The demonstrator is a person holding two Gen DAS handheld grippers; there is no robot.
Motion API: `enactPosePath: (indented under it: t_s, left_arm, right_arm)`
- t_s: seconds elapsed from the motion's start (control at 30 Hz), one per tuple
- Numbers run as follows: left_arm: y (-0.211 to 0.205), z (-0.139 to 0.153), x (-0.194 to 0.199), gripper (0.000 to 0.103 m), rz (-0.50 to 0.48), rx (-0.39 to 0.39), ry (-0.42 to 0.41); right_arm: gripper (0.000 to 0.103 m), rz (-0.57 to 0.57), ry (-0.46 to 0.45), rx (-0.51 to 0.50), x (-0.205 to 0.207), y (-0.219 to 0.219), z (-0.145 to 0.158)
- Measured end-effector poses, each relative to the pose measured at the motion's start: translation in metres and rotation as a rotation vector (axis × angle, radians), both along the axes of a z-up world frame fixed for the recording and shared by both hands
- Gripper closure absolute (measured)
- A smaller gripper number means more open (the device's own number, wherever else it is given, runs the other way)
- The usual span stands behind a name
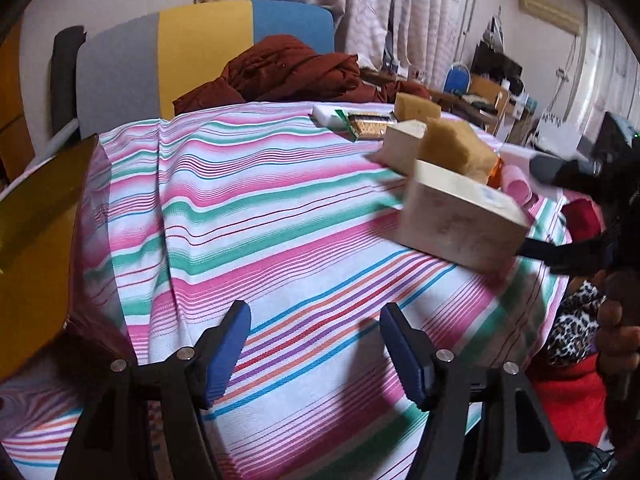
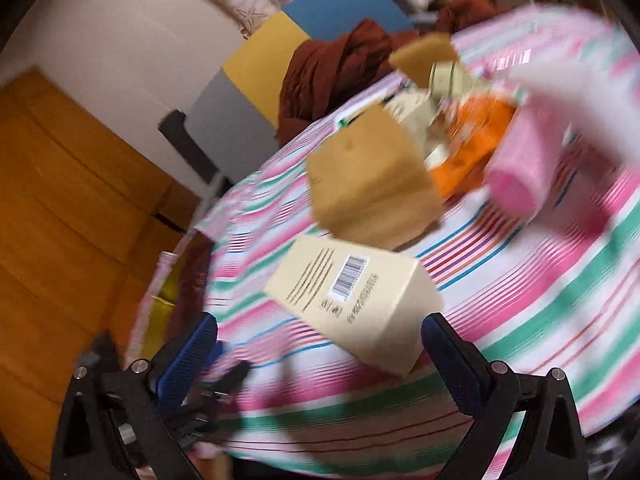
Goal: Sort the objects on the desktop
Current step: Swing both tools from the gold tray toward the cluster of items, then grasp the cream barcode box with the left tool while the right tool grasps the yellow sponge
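A cream box with a barcode (image 2: 356, 300) lies tilted on the striped tablecloth (image 2: 540, 300), just ahead of my right gripper (image 2: 320, 344), whose blue-padded jaws stand wide open around its near end without gripping it. In the left wrist view the same box (image 1: 460, 220) sits at the right, the right gripper's black finger (image 1: 560, 248) beside it. Behind it are a tan sponge (image 1: 456, 152), a second cream box (image 1: 404, 140), another sponge (image 1: 416, 106) and a pink bottle (image 2: 520, 168). My left gripper (image 1: 316, 344) is open and empty over the cloth.
A flat green-edged packet (image 1: 360, 124) lies at the table's far side. An orange item (image 2: 476, 140) sits by the pink bottle. A brown garment (image 1: 288, 68) lies on a grey, yellow and blue chair (image 1: 200, 52). A yellow object (image 1: 36, 240) is at the left.
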State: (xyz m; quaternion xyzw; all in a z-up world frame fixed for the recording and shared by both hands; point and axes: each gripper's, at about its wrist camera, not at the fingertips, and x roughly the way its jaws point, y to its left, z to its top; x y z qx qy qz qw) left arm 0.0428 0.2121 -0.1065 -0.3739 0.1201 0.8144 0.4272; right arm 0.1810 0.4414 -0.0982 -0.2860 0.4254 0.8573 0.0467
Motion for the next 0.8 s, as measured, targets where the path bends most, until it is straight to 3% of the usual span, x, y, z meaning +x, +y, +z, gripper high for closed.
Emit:
enactPosePath:
  t_s: [0.23,0.27,0.37,0.5,0.63,0.8]
  left_arm:
    - [-0.002,0.002,-0.003,0.029,-0.013,0.036,-0.034]
    - [-0.004,0.002,-0.004,0.029,-0.012,0.044,-0.038]
    - [-0.005,0.002,-0.005,0.026,-0.008,0.074,-0.055]
    - [-0.003,0.005,-0.007,0.024,0.012,0.085,-0.084]
    - [0.003,0.016,-0.007,0.025,0.023,0.087,-0.107]
    - [0.04,0.03,0.006,0.025,-0.092,0.077,-0.117]
  right_arm:
    - [0.0,0.138,0.145,-0.344,-0.042,-0.001,-0.022]
    - [0.0,0.155,0.15,-0.334,-0.044,-0.004,-0.02]
    - [0.0,0.168,0.163,-0.16,-0.035,-0.011,0.001]
    - [0.0,0.071,0.164,0.056,-0.008,-0.001,0.028]
    - [0.0,-0.023,0.122,0.077,0.007,0.023,0.02]
    - [0.0,-0.079,0.107,0.061,0.007,0.039,0.017]
